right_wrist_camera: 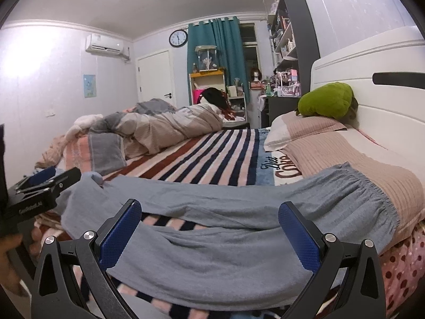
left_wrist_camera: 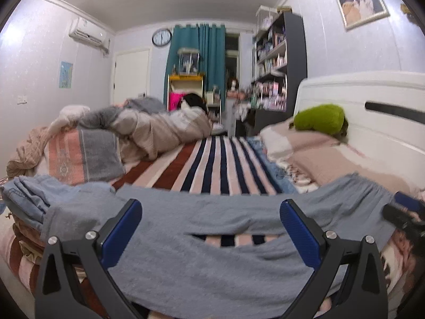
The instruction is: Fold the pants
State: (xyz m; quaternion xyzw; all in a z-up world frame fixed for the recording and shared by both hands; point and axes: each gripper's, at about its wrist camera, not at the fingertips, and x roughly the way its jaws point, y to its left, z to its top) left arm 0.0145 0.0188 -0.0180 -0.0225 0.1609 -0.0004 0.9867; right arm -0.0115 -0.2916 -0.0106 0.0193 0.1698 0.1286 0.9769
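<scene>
In the left wrist view, the soft grey-blue knit pants (left_wrist_camera: 212, 212) lie spread sideways across the striped blanket of the bed (left_wrist_camera: 220, 164), both legs side by side with a gap between them, which looks ready for folding. The left gripper (left_wrist_camera: 211, 226) stands wide and holds nothing.

In the right wrist view, the elastic waistband (right_wrist_camera: 372, 199) lies toward the pink pillow (right_wrist_camera: 332, 143). The right gripper (right_wrist_camera: 209, 227) is wide too, over the near leg, probably to take it.

Grey-blue pants (left_wrist_camera: 212, 265) on a navy, pink and rust striped blanket (left_wrist_camera: 220, 164).
</scene>
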